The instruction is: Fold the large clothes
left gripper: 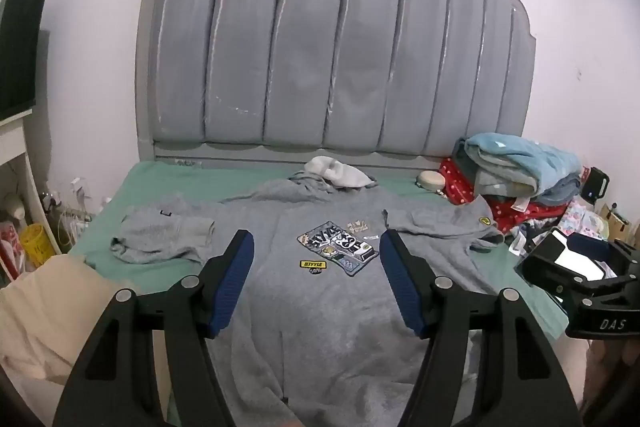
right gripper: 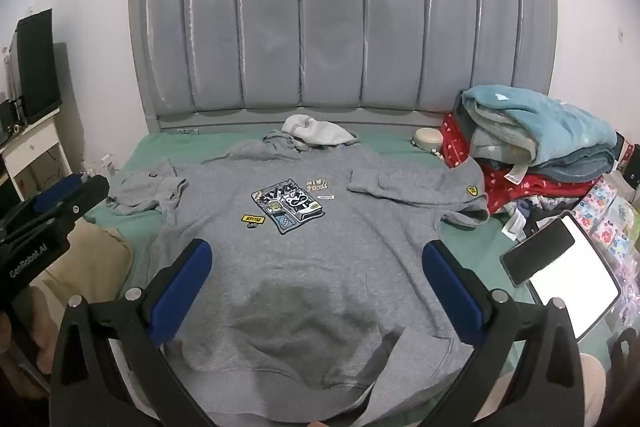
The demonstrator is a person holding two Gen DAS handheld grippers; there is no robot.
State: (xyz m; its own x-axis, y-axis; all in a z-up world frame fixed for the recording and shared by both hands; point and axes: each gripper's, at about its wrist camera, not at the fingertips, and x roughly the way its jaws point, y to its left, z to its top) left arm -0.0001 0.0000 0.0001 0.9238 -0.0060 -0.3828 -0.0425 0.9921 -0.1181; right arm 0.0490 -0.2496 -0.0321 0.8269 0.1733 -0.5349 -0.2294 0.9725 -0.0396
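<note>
Both sets of fingers gape empty over the grey hoodie: left gripper, right gripper, best pinch each crumpled sleeve and fold inward.

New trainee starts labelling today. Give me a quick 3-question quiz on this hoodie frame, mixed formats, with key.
1. True or false: the grey hoodie lies chest graphic up on the green sheet.
2. Multiple choice: the right gripper is A) shut on a sleeve, B) open above the hoodie's lower part, C) out of view.
3. Fill in: the phone and tablet lie near the bed's ____ edge, going by the right wrist view.

Key
1. True. The graphic patch faces up.
2. B. The left gripper is open too, holding nothing.
3. Right, below the stacked blankets.
</note>
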